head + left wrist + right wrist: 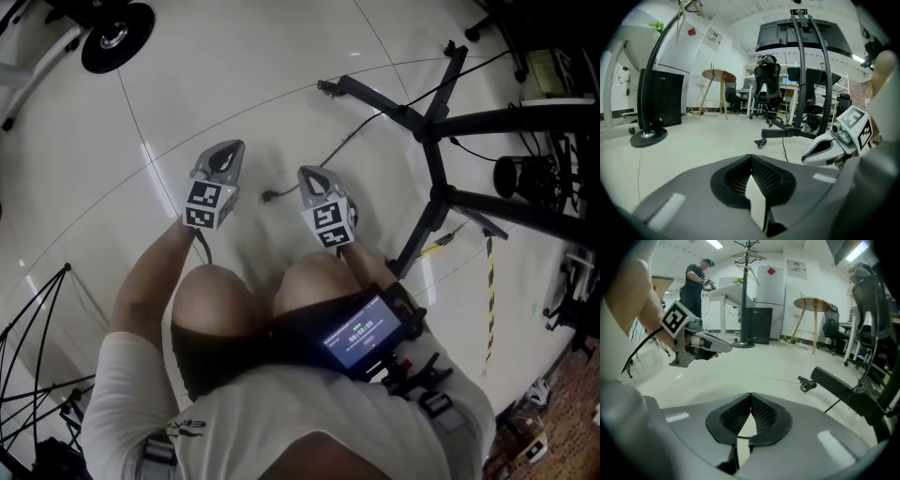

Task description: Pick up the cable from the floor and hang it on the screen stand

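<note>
A thin black cable lies on the pale floor, its plug end between my two grippers and its far part running to the black screen stand. The left gripper is shut and empty, left of the plug. The right gripper is also shut and empty, just right of the plug. In the left gripper view the shut left gripper faces the screen stand, with the right gripper beside it. The right gripper view shows the right gripper, a stand leg and the left gripper.
A coat stand's round black base sits far left. Thin black tripod legs stand at the near left. A yellow-black strap hangs by the stand. An office chair and round table are further off. Another person works at a desk.
</note>
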A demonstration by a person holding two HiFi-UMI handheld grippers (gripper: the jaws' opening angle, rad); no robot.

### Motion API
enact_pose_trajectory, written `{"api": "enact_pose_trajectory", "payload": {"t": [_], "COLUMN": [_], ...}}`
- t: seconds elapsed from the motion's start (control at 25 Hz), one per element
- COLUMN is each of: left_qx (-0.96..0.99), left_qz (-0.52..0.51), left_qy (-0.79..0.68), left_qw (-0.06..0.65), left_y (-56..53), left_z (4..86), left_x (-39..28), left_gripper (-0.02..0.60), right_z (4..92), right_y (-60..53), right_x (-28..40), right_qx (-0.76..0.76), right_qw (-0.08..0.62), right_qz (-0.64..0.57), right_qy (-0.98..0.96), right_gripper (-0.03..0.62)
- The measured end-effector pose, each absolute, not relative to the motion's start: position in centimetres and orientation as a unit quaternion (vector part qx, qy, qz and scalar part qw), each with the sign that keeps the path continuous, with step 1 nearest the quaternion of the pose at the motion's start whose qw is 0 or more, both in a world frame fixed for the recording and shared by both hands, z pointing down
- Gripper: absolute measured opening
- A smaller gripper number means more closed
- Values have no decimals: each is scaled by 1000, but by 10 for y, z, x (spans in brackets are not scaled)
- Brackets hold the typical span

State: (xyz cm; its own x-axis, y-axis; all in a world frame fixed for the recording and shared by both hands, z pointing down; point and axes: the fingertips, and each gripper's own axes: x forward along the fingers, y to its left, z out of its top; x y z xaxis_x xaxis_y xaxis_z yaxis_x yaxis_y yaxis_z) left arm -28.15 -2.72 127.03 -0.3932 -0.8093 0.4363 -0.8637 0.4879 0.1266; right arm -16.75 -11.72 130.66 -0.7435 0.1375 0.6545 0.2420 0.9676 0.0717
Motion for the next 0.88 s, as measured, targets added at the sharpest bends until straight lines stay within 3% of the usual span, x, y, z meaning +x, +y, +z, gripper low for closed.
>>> {"api": "enact_pose_trajectory", "payload": {"t": [0.4,0.88], "left_qx": [513,527], "left_qz": [72,95], "left_qy": [-820,-804], "left_qw": [243,260], "left_y": [-9,9], "left_z": [1291,1299], "left_x": [-263,-249], "left_gripper": [3,5], "right_z": [1373,1417], "right_y": [-45,-35], "right_x": [-129,-125], "right_qx": [-266,-302], "right_qw": [419,456], "right_qz": [-178,-271], "right_qy": [-850,-792], "right_gripper": [113,132]}}
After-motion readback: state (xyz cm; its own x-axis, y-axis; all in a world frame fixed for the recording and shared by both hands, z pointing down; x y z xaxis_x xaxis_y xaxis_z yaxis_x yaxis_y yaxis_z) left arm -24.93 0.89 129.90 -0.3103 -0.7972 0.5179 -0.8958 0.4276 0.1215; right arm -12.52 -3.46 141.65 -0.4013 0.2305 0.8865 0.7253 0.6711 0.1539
